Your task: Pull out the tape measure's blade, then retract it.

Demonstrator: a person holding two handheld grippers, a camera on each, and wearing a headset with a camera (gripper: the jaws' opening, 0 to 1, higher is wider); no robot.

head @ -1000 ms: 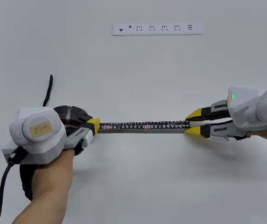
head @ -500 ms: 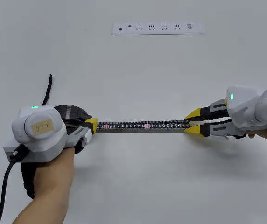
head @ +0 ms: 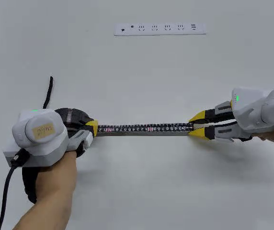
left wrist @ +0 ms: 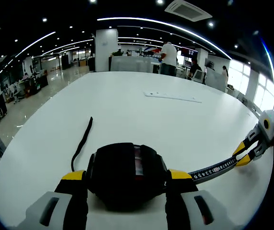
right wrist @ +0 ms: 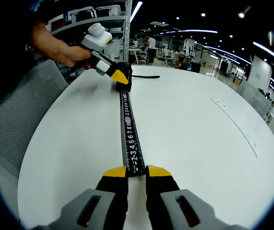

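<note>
so the left gripper (head: 91, 130) is clamping down on the black tape measure (left wrist: 126, 167) sitting on the white table (head: 142, 182), the right gripper (head: 193, 126) is pinching the blade (head: 146, 128) tip, and the blade's lying stretched out flat between them, power strip (head: 159, 29) well apart near the far edge

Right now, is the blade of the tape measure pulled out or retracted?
Pulled out: the blade stretches from the case in the left gripper to the right gripper.
</note>
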